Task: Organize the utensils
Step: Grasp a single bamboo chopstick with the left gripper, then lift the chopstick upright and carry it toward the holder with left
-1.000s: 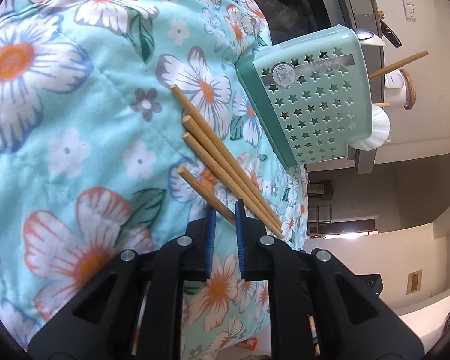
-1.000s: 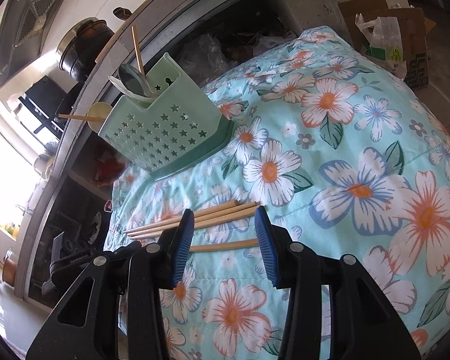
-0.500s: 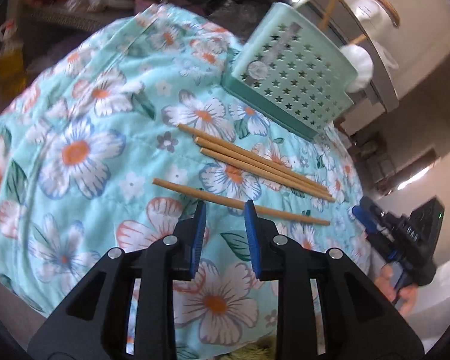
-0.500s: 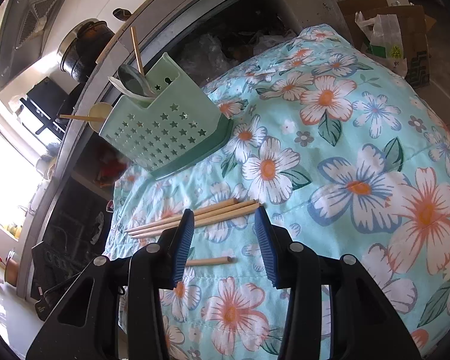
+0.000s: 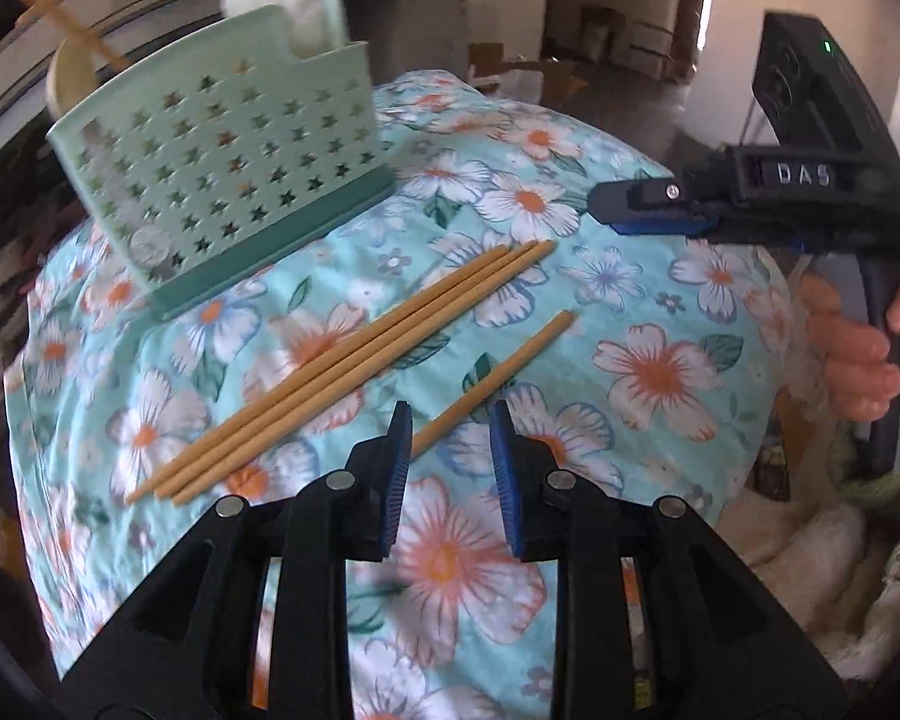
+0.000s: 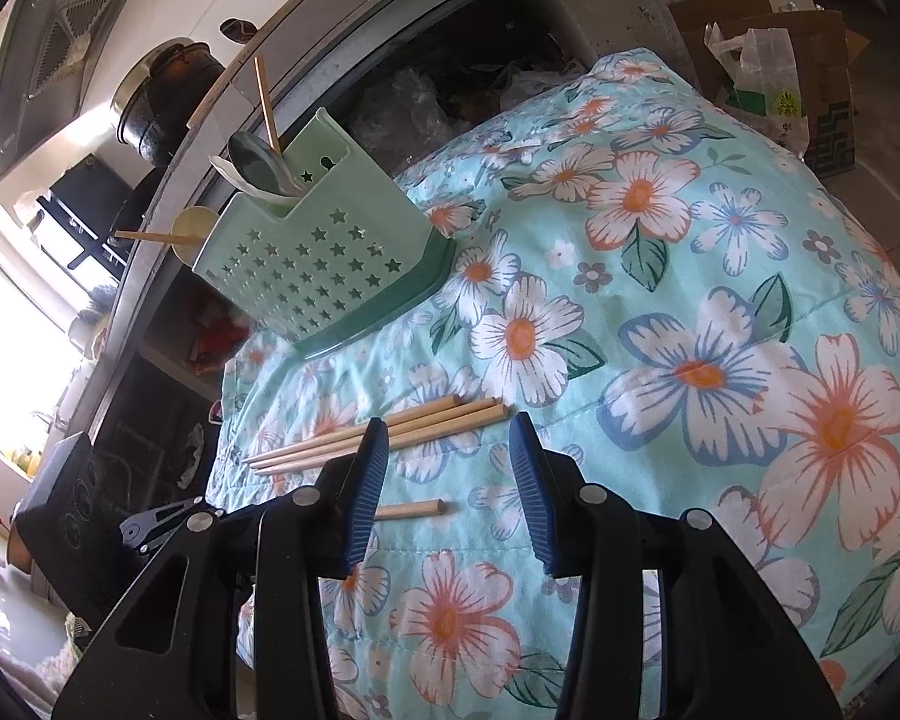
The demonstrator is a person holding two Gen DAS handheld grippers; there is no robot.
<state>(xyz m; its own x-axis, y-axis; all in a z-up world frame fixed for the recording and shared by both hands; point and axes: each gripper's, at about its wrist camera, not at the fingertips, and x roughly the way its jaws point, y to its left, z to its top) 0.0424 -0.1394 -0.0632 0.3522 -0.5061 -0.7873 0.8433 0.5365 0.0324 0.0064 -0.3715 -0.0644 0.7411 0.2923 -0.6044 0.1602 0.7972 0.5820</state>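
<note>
Three wooden chopsticks (image 5: 354,354) lie side by side on the floral cloth (image 5: 660,372), and a single chopstick (image 5: 498,372) lies apart, nearer me. My left gripper (image 5: 450,456) is open and empty, its jaws on either side of the single chopstick's near end. A mint green star-holed utensil holder (image 5: 222,180) stands behind with spoons and a chopstick in it. My right gripper (image 6: 450,474) is open and empty, hovering above the cloth over the chopstick bundle (image 6: 426,420) and the single chopstick (image 6: 408,509). The holder (image 6: 312,258) shows at upper left.
The right gripper's body (image 5: 750,204) and the hand holding it reach in from the right in the left wrist view. A counter edge (image 6: 210,114) with a dark pot (image 6: 168,90) runs behind the holder. Cardboard boxes and a plastic bag (image 6: 768,78) sit beyond the cloth.
My left gripper let go of the single chopstick, opened wider and swung round to face the holder. The single chopstick now lies apart from the bundle. The right gripper barely moved.
</note>
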